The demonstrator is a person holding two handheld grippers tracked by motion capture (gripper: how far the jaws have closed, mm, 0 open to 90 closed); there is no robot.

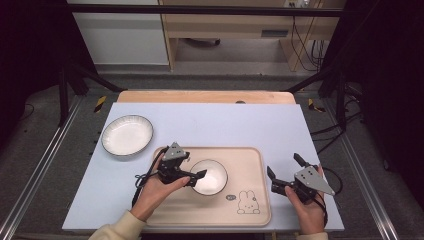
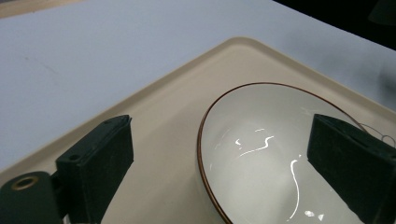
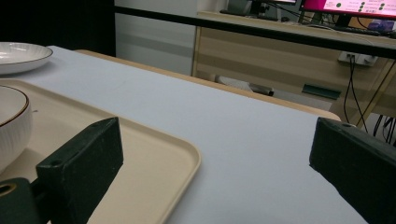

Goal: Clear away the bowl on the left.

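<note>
From above, the left gripper (image 1: 196,176) sits at the rim of the small white brown-rimmed bowl (image 1: 210,177) on the beige plastic tray (image 1: 250,200). Its own view: jaws wide apart, straddling the bowl's (image 2: 261,154) rim, gripping nothing. Right gripper (image 3: 219,163) view: jaws spread wide and empty, hovering over the tray's (image 3: 159,168) corner.

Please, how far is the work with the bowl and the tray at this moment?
Looks done: the small bowl sits on the beige tray. In hand: the left tongs are at the bowl's rim with jaws open, one over the inside and one outside, not pressing it. The right tongs wait open beside the tray. Probably left: the white plate, on the table outside the tray.
</note>
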